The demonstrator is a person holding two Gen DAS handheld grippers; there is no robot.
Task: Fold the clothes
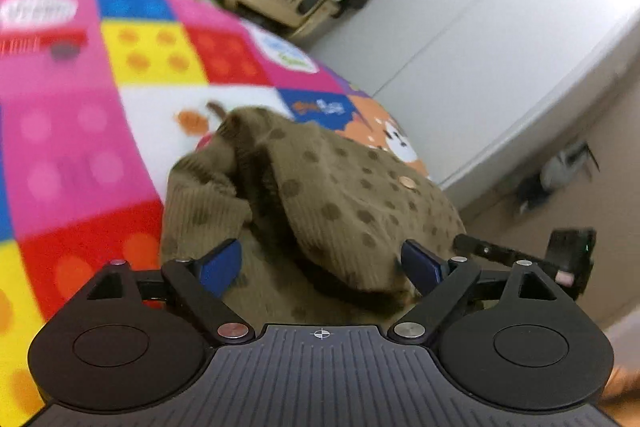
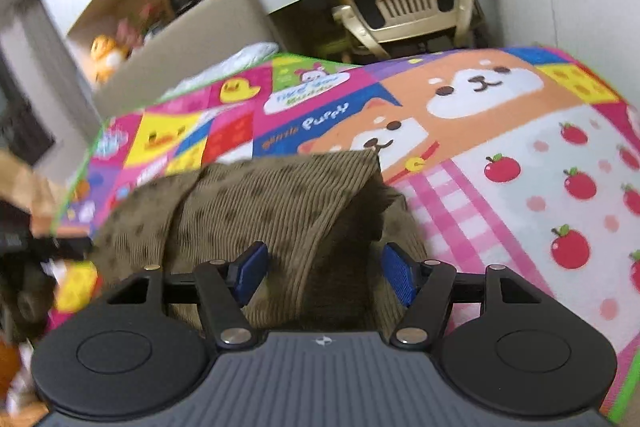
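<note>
While the olive dotted garment (image 2: 276,195) is lying bunched on the patterned play mat (image 2: 520,155), its folded edge is running straight ahead between the pads of the right tool (image 2: 323,273), which is gaping wide and holding nothing. Alongside it, the left tool (image 1: 320,265) is hovering equally wide open over the same cloth, gripping nothing, both pointing forward and down.

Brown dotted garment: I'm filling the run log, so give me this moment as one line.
stage: fold underway | brown dotted garment: bunched on patterned mat | left gripper: open over cloth | right gripper: open over cloth
</note>
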